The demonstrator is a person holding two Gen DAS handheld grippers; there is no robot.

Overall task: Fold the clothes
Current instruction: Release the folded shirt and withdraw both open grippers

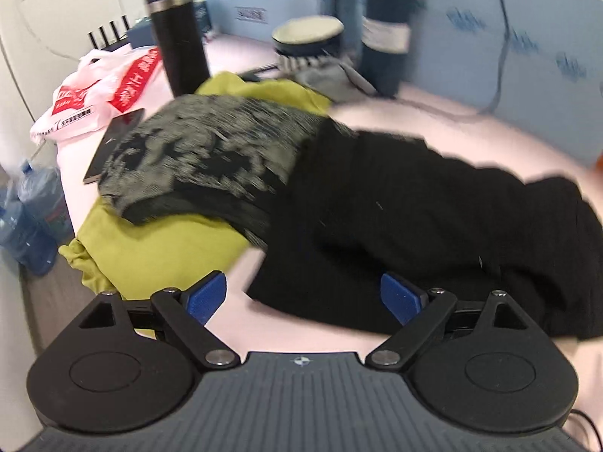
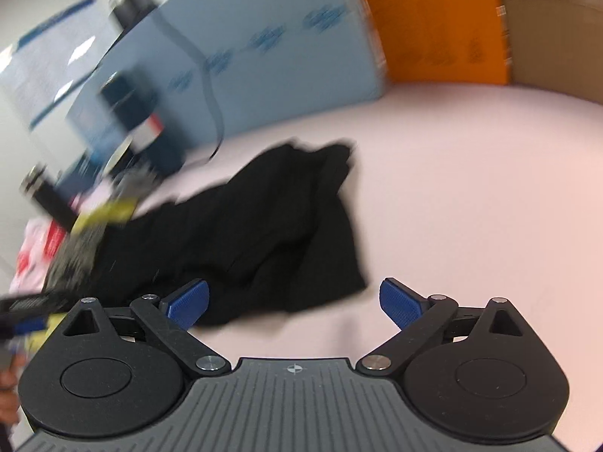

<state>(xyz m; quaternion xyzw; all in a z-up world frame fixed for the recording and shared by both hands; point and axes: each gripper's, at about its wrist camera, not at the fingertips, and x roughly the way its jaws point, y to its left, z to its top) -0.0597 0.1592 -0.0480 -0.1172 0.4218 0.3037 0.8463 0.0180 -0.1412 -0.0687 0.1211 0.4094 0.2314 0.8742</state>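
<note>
Left tongs (image 1: pixel 303 295): being held wide apart, with ridged blue pads (image 1: pixel 208 293) on black link arms; nothing is being gripped, though the near edge of the black garment is lying between the fingers.
Right tongs (image 2: pixel 294 303): being held wide apart too, empty; the left pad is overlapping the garment's hem in the picture, and contact cannot be told.
Black garment (image 1: pixel 414 226): soft, ribbed-looking dark knit, being seen crumpled in loose folds across the centre and right of the left view and at centre-left of the right view (image 2: pixel 264 233).
Patterned garment (image 1: pixel 203 154): grey-and-black mottled knit, being seen lying partly over the black one, left of centre.
Yellow-green garment (image 1: pixel 158 241): smooth cloth, being seen spread beneath the patterned one, at lower left.
Surface (image 1: pixel 433 120): pale pink, smooth and matt.
Flask (image 1: pixel 179 34): tall black cylinder with metal bands, being seen upright at upper left.
Plastic bag (image 1: pixel 94 94): white and red, crinkled, at far left.
Blue panels (image 2: pixel 264 56): flat, printed, being seen standing behind the surface.
</note>
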